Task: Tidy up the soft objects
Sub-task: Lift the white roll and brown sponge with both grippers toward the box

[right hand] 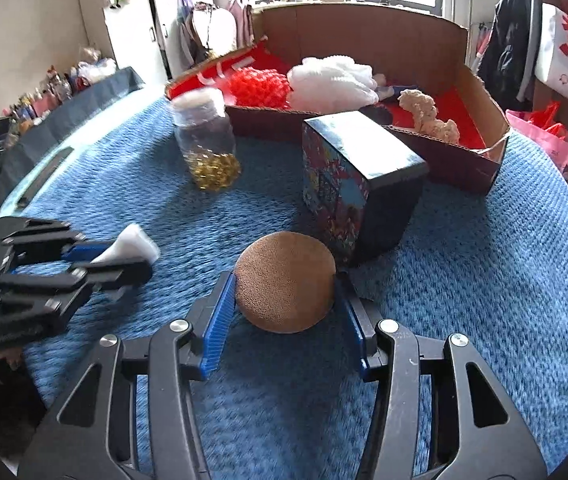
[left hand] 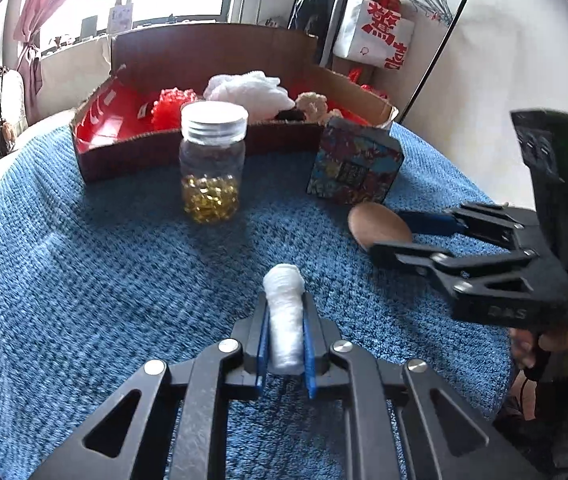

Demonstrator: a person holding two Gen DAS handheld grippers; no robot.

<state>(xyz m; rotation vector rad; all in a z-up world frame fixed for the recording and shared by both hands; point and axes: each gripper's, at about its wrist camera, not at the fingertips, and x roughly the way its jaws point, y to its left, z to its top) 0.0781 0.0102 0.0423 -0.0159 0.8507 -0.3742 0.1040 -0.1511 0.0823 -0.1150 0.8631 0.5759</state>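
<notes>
Item: white cotton roll (left hand: 284, 316), pinched between the pads of our left gripper (left hand: 284, 334), long axis running along the fingers, over the blue cloth (left hand: 84, 260).

Item: brown round pad (right hand: 284, 282), between the blue pads of our right gripper (right hand: 284, 308), both sides apparently touching.

Item: cardboard box (left hand: 204, 144), straight ahead of both (jar and patterned box stand between), holding red mesh, white fluff and a beige plush.
</notes>
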